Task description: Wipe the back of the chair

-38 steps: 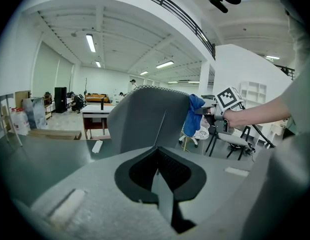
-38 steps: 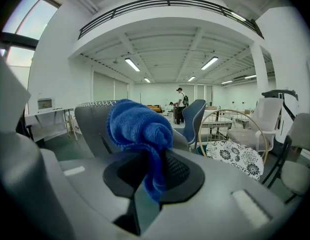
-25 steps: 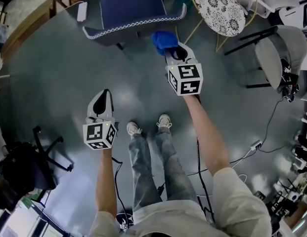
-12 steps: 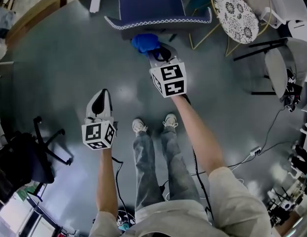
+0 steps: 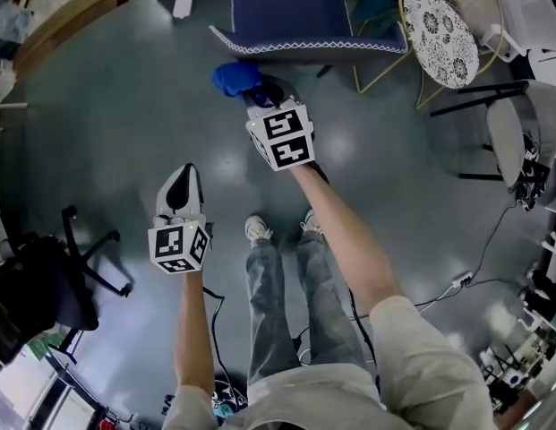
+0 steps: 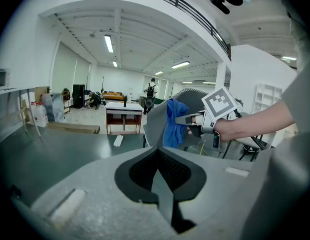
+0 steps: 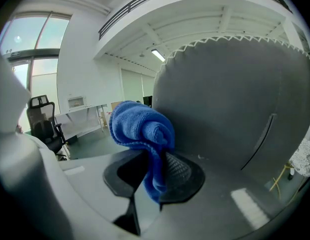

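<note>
In the head view, the dark blue chair (image 5: 304, 12) with a white stitched edge stands at the top centre. My right gripper (image 5: 262, 95) is shut on a bunched blue cloth (image 5: 235, 77), held at the left end of the chair's back edge. Seen from the right gripper view, the cloth (image 7: 142, 129) is pinched in my right gripper (image 7: 157, 176), close beside the grey chair back (image 7: 234, 104). My left gripper (image 5: 181, 191) hangs lower left, away from the chair. Its jaws (image 6: 159, 169) are shut on nothing, and its view faces the cloth (image 6: 173, 124).
A round patterned stool (image 5: 440, 25) on gold wire legs stands right of the chair. A grey chair (image 5: 519, 133) is at the far right, a black office chair (image 5: 45, 294) at the lower left. Cables (image 5: 457, 267) trail on the floor. A wooden bench (image 5: 72, 16) lies top left.
My right gripper has carried the cloth from the right end of the chair back to its left end. The left gripper has stayed where it was.
</note>
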The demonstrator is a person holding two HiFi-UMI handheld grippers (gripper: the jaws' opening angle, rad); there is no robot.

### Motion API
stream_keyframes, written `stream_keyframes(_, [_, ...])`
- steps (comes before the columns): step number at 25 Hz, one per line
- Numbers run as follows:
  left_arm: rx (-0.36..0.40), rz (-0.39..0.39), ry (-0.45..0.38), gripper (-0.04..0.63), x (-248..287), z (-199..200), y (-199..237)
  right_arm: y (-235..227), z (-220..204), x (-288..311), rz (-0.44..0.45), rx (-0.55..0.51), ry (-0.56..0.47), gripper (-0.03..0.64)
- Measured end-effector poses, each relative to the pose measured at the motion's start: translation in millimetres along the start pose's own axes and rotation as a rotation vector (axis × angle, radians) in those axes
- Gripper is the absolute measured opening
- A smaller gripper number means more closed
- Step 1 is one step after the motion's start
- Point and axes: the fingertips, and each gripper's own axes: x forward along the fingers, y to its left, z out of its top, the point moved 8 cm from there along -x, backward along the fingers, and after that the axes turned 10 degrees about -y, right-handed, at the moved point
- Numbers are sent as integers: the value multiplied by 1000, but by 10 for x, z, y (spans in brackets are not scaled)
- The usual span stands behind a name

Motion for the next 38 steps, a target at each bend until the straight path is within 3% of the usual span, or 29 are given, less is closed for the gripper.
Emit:
stream_keyframes(9, [10, -22, 8, 3, 99, 11, -83, -195, 21, 3, -24, 0, -3, 72])
stream_keyframes(28, [30, -99, 20, 3, 467, 10, -886, -1327, -5, -815, -141, -19, 0, 72])
stream_keyframes(38, [44, -131, 25, 3, 638, 17, -1288, -2171, -32, -1365, -300, 47, -20, 72])
